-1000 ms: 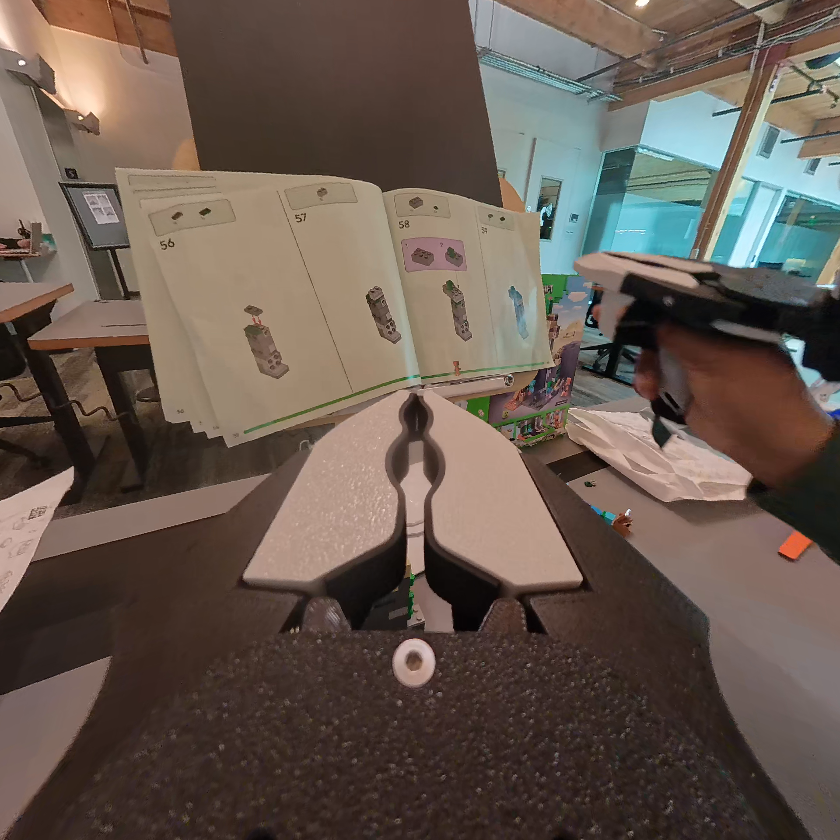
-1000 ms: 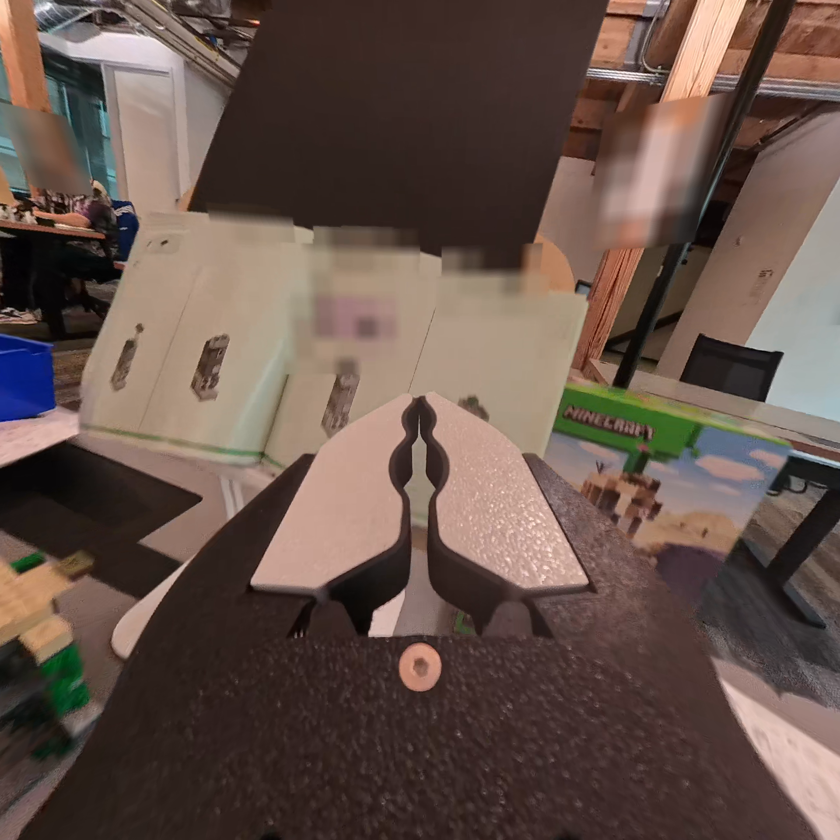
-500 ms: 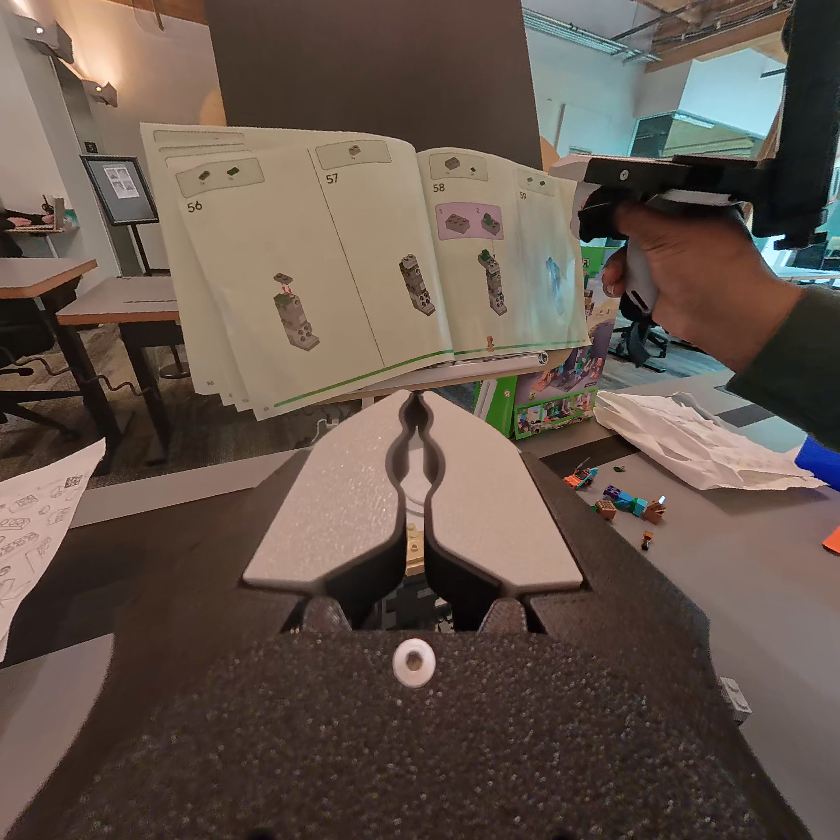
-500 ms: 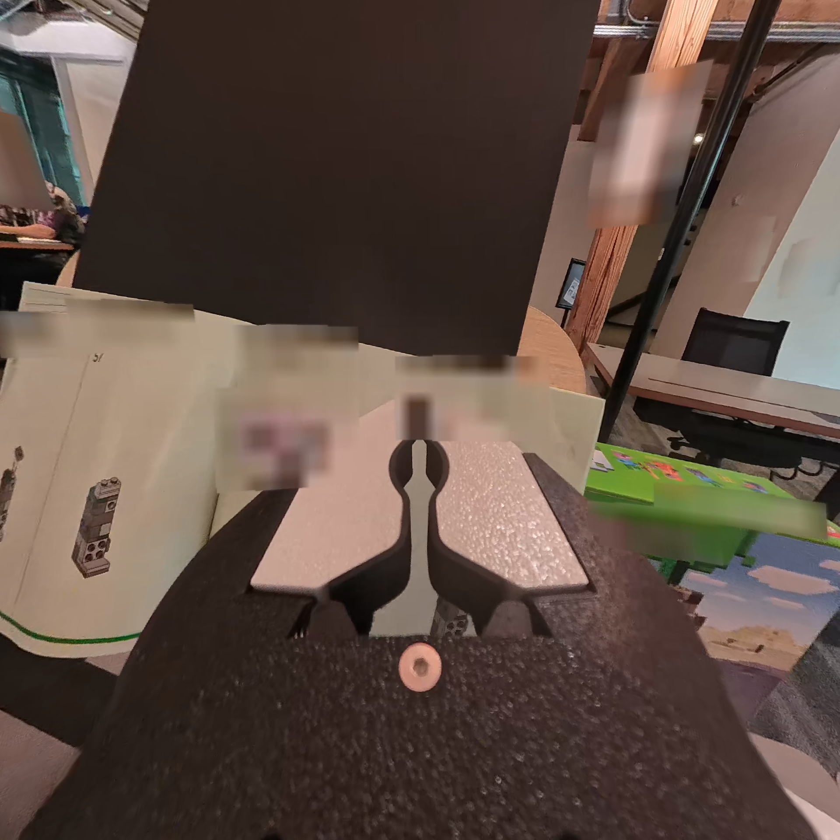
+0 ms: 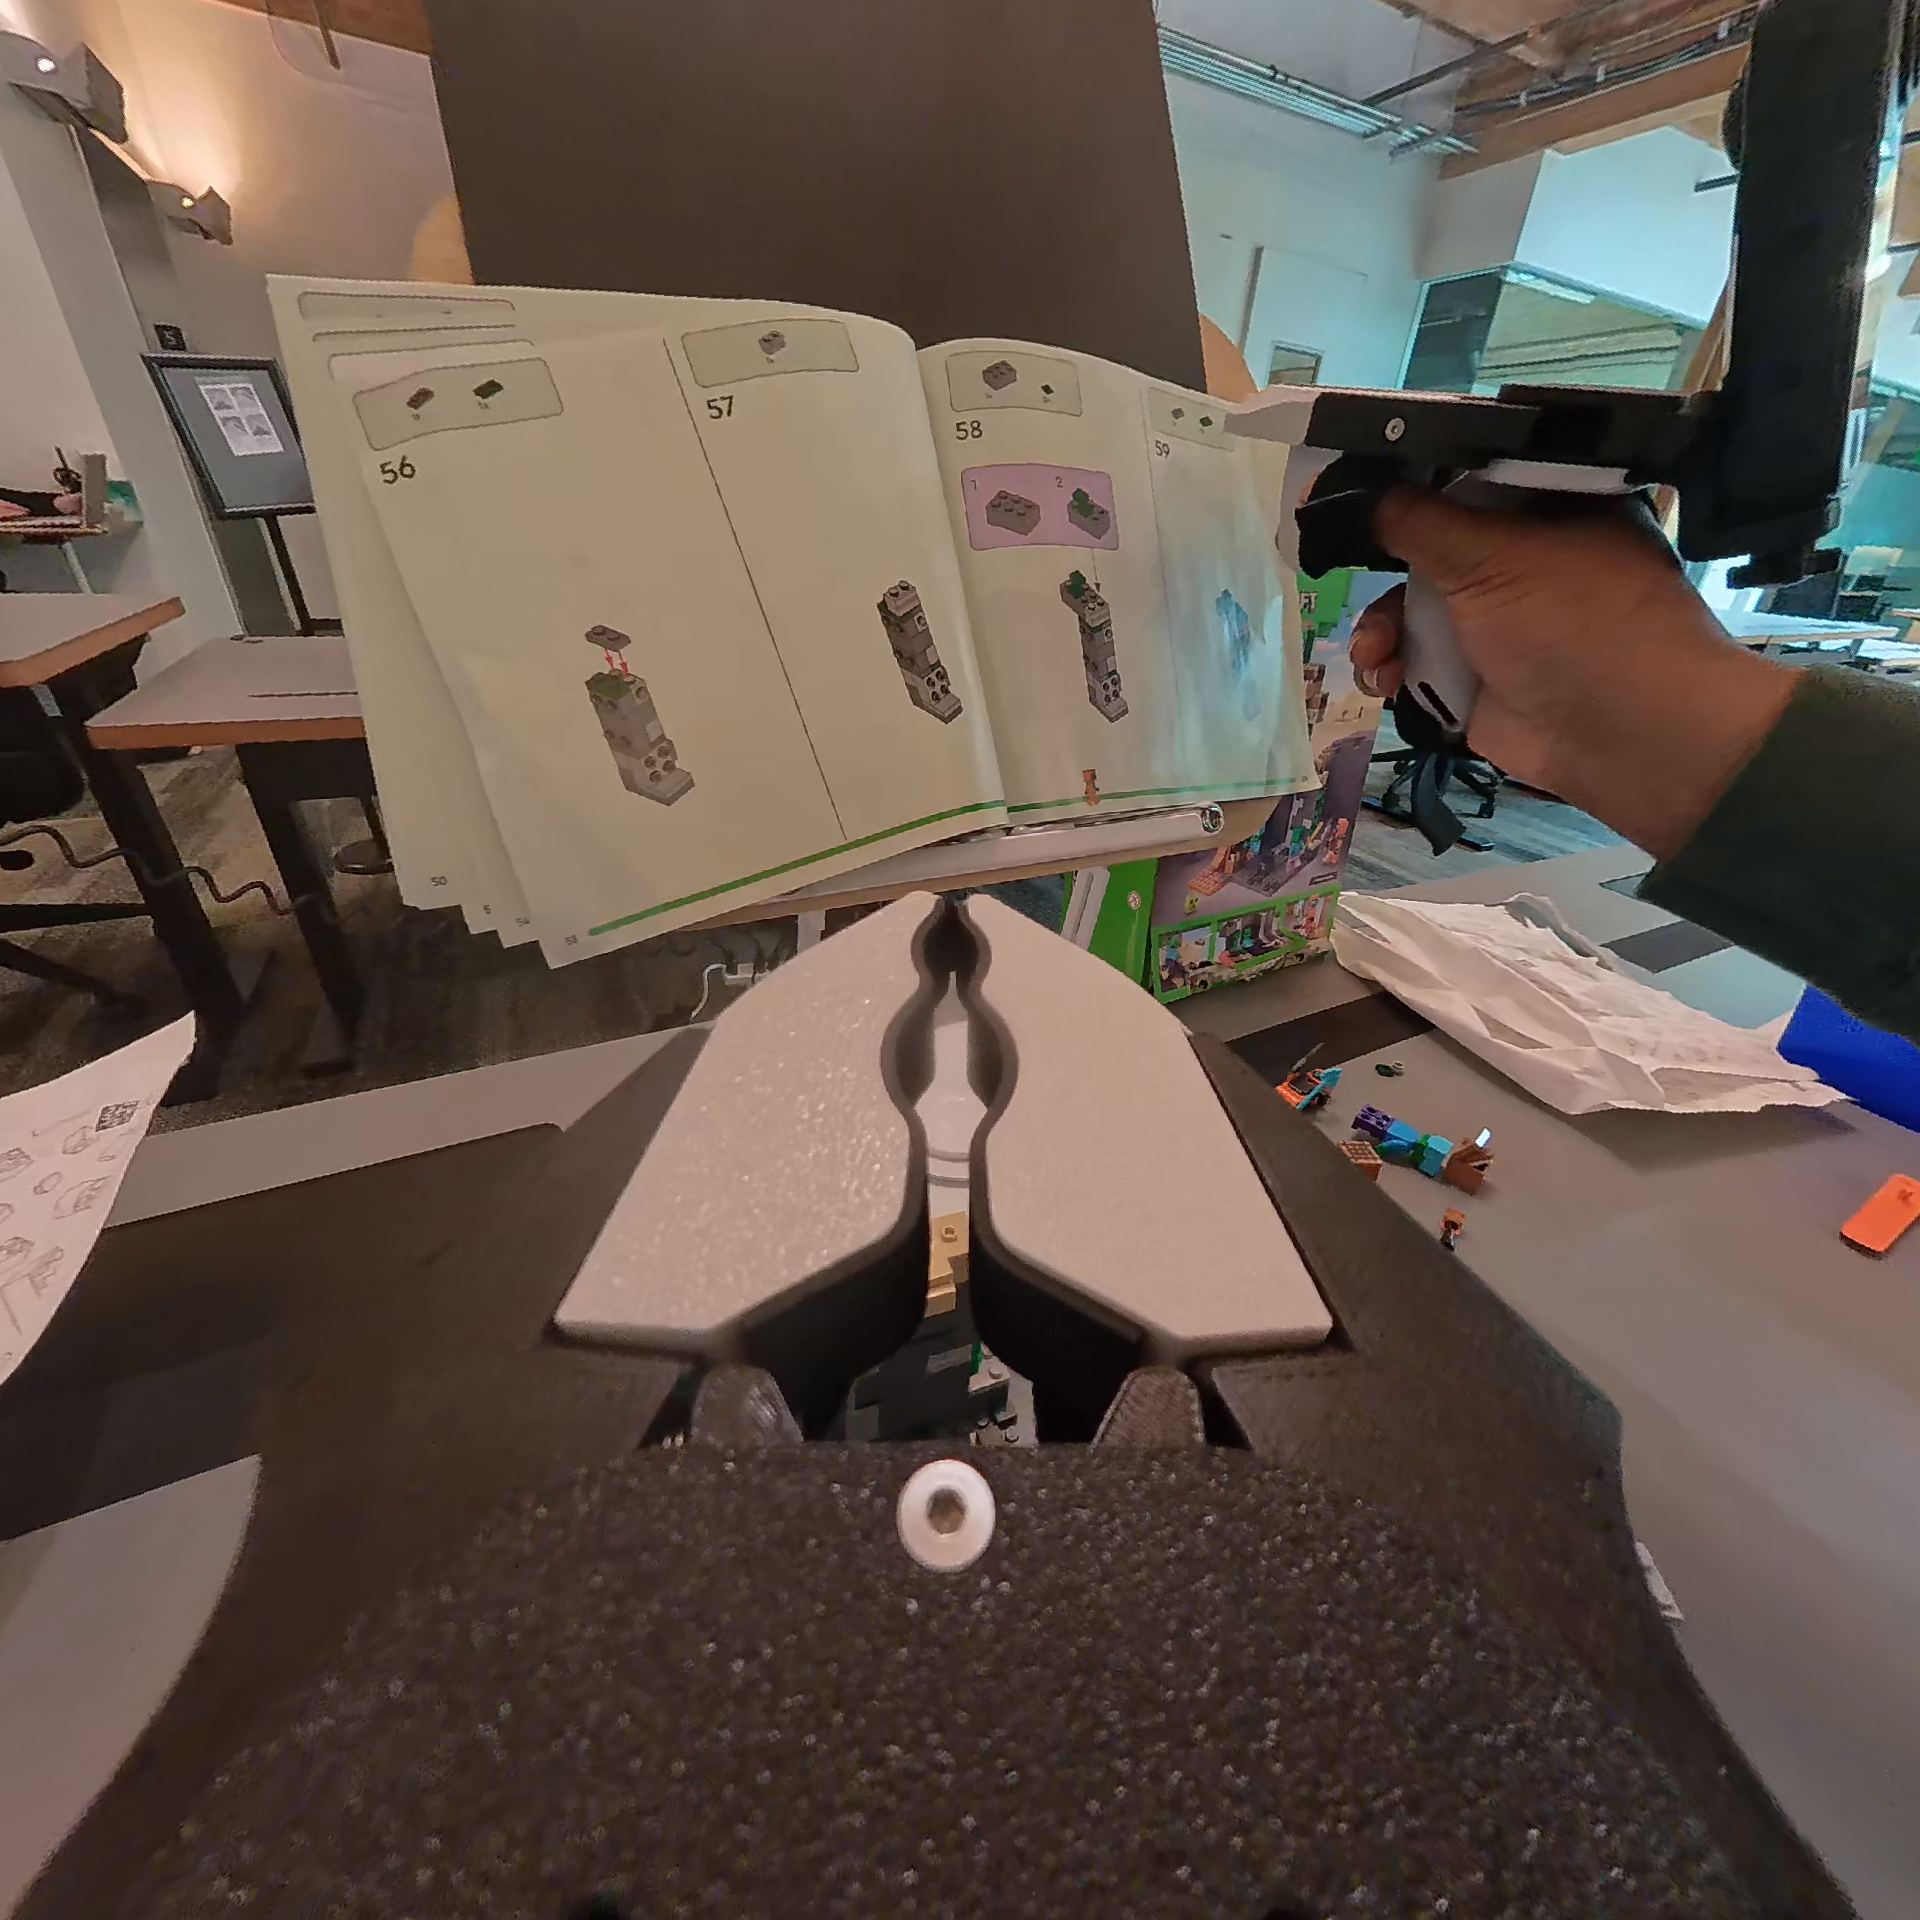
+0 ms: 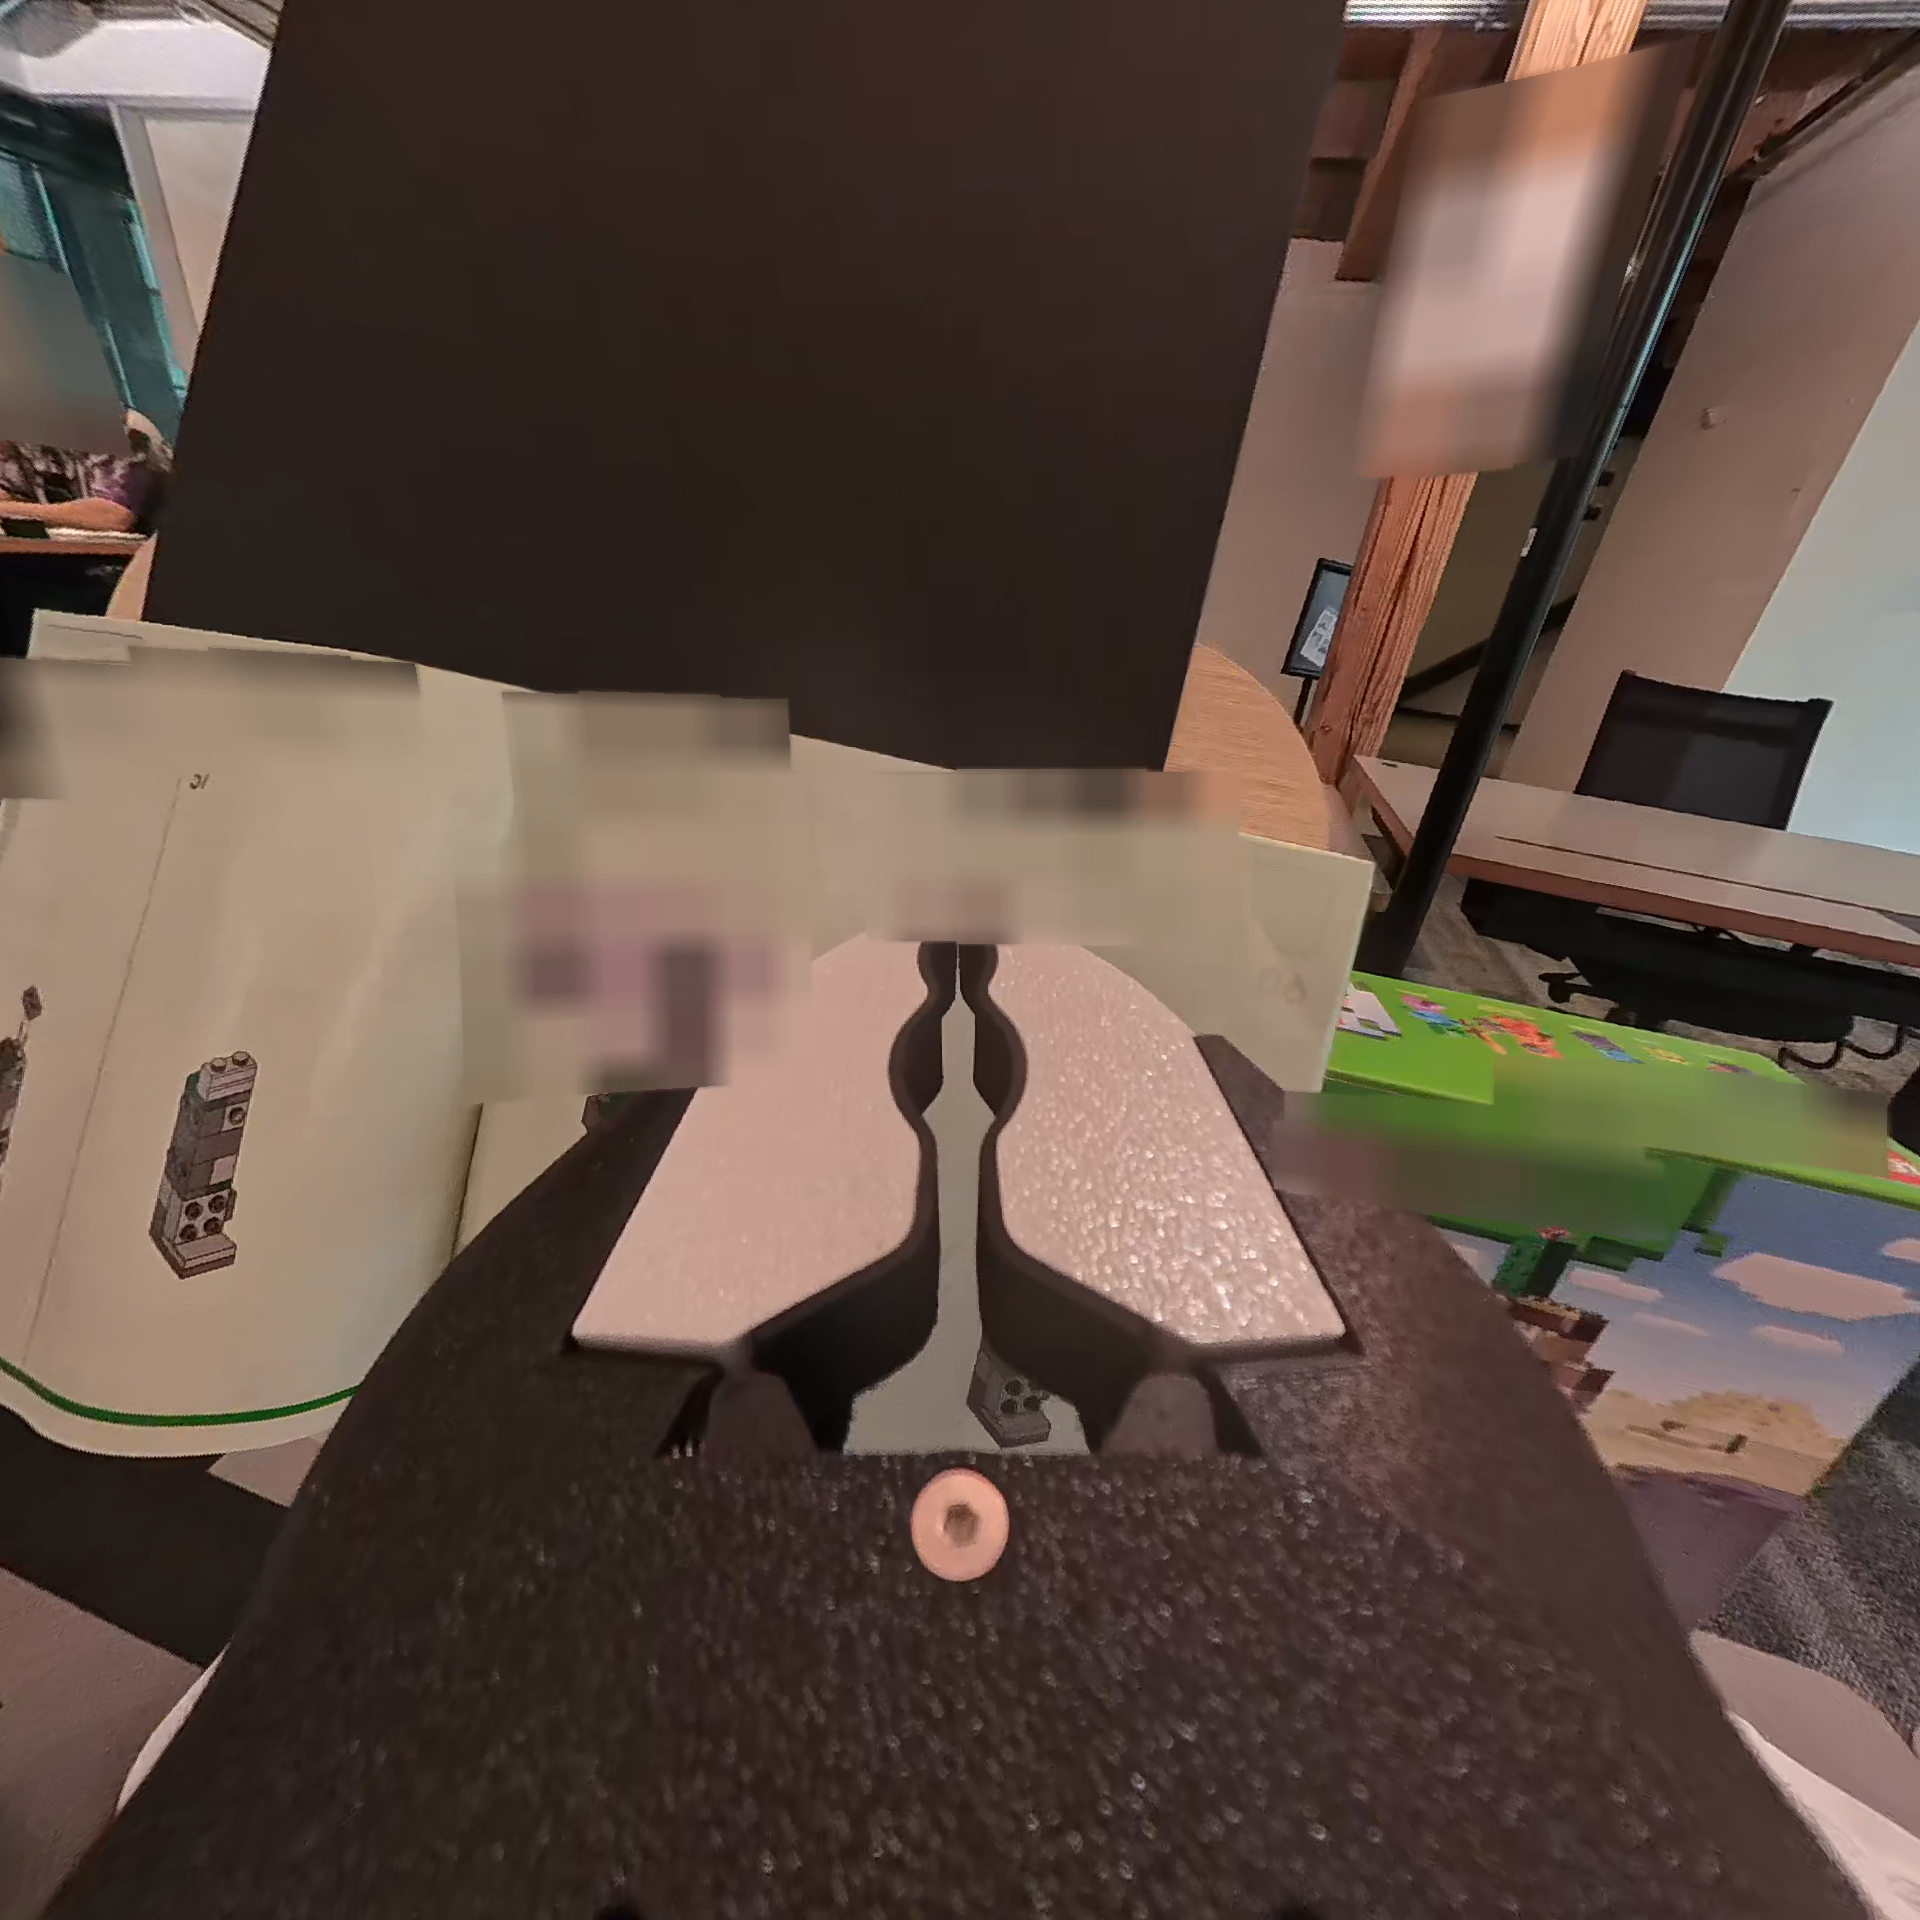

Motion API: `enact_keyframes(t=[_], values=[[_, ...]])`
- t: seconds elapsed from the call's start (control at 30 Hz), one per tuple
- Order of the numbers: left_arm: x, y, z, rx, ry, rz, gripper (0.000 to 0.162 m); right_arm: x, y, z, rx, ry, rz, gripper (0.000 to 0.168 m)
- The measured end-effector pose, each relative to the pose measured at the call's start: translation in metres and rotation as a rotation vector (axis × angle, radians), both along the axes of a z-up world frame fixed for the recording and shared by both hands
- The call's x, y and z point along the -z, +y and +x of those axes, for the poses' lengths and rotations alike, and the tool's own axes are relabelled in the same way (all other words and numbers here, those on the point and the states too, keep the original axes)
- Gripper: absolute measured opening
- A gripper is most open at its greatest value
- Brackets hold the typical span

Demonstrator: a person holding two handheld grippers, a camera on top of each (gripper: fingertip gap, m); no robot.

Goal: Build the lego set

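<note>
Build vs. jaws: your left gripper (image 5: 951, 914) has its fingers drawn together, tips all but touching; a partly built lego tower (image 5: 943, 1262) sits low in the gap between them, near the gripper body. Whether the pads actually clamp it, I cannot tell.
Right jaws: your right gripper (image 6: 956, 961) is nearly closed, a thin slit between the tips and nothing in it, held up close to the right-hand page of the instruction booklet (image 5: 727, 582).
Build's look: only a sliver shows, a tan studded piece on top with dark grey and a little green below.
Booklet: open on a stand in front of a dark board (image 5: 810, 177), its pages showing a grey tower in steps.
Table: loose lego pieces (image 5: 1418, 1143) and an orange tool (image 5: 1881, 1214) lie right of your left gripper, near crumpled white paper (image 5: 1538, 997); the green set box (image 5: 1247, 904) stands behind.
Since half a second ago: your right hand (image 5: 1538, 644) has carried its gripper a little further toward the booklet's right edge; your left gripper has stayed put, fingers unchanged.
</note>
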State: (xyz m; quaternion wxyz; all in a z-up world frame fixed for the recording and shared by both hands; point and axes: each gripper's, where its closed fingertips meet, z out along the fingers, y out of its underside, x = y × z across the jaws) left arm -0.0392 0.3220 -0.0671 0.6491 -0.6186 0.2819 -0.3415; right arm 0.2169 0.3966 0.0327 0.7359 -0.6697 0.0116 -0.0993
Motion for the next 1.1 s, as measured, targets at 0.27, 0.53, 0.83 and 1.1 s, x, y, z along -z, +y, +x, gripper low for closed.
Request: enact_keyframes(t=[0.27,0.53,0.83,1.1], values=[[0.001,-0.002,0.003,0.005,0.008,0.006,0.000,0.002,-0.006,0.009,0.024,-0.030,-0.019,0.000],[0.002,-0.001,0.002,0.003,0.008,0.004,0.000,0.008,-0.015,0.014,0.013,-0.040,-0.033,0.002],[0.001,-0.007,0.002,0.042,0.005,-0.018,0.000,0.024,-0.074,-0.013,-0.090,0.005,0.035,0.000],[-0.005,-0.021,0.012,-0.017,-0.054,0.022,0.000,0.076,-0.158,-0.079,-0.259,0.058,0.025,0.000]])
